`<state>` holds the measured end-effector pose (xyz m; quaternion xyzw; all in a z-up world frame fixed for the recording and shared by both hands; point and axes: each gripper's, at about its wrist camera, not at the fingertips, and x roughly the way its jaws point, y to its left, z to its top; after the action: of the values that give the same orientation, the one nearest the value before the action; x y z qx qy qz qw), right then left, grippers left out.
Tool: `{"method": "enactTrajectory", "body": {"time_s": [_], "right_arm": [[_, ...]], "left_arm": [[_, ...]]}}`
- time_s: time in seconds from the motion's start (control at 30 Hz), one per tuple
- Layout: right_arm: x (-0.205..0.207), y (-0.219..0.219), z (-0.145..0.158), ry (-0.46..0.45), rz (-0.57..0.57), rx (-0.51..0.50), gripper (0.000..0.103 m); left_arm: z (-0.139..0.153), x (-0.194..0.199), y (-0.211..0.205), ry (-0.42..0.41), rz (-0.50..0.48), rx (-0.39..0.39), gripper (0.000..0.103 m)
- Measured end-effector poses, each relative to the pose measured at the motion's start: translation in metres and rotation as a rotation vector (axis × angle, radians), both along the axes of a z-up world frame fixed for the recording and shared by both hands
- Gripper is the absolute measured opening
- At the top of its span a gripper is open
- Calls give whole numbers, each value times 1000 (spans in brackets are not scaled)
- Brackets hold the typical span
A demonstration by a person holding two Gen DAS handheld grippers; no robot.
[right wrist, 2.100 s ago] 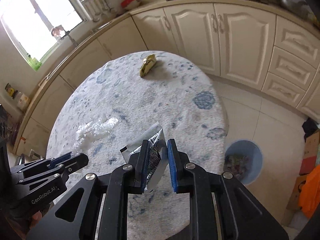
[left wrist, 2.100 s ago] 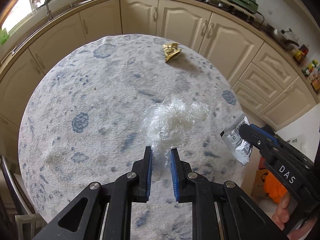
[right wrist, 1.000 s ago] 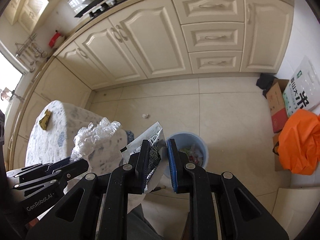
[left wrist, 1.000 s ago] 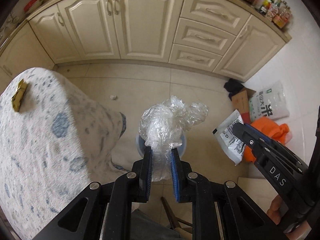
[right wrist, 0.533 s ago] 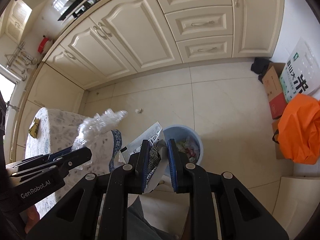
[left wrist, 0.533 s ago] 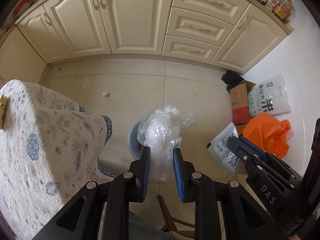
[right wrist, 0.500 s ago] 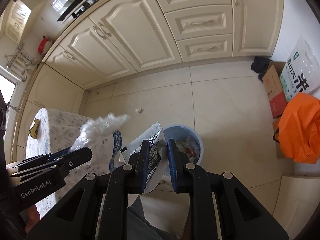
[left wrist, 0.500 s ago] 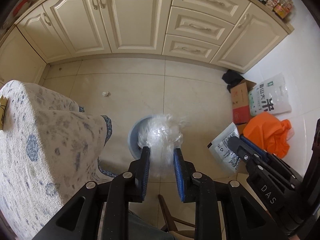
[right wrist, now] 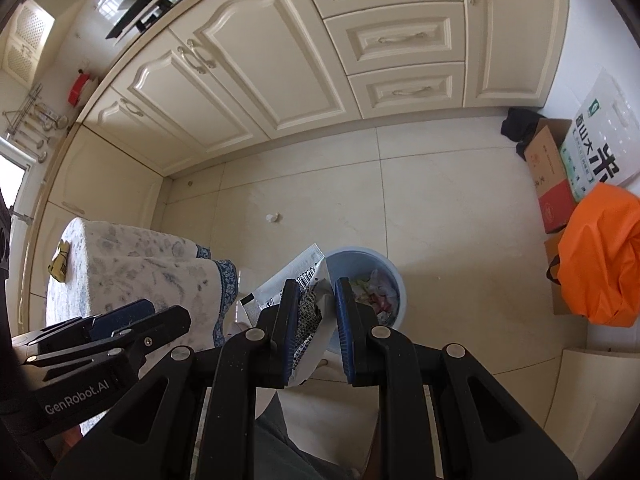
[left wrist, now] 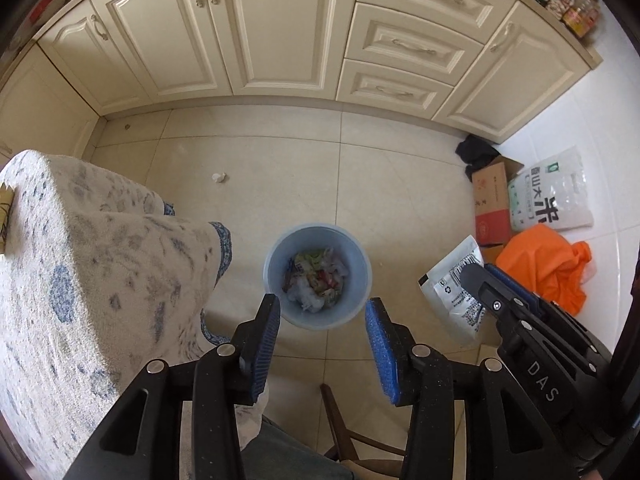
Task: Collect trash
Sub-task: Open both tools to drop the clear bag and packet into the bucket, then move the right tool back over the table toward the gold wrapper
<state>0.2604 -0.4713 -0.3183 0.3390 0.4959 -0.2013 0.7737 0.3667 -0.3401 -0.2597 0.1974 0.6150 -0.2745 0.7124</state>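
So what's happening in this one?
A person is clearing trash into a blue bin on the kitchen floor. The left gripper hangs open and empty above the bin, with crumpled clear plastic lying among the rubbish inside. The right gripper is shut on a white foil wrapper, not yet dropped. A yellow wrapper lies on the cloth-covered table, and a small white scrap on the floor.

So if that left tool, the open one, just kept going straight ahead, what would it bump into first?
Probably the blue trash bin, landing on the rubbish inside. The left tool points down at its open mouth with nothing visible between, though depth is hard to judge.
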Motion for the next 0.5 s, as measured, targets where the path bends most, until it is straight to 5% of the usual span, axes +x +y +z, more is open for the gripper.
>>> {"method": "enactTrajectory", "body": {"time_s": [0.5], "right_arm": [[33, 34, 4, 22, 101, -13, 22]], "left_arm": [[15, 10, 44, -14, 79, -6, 47]]}}
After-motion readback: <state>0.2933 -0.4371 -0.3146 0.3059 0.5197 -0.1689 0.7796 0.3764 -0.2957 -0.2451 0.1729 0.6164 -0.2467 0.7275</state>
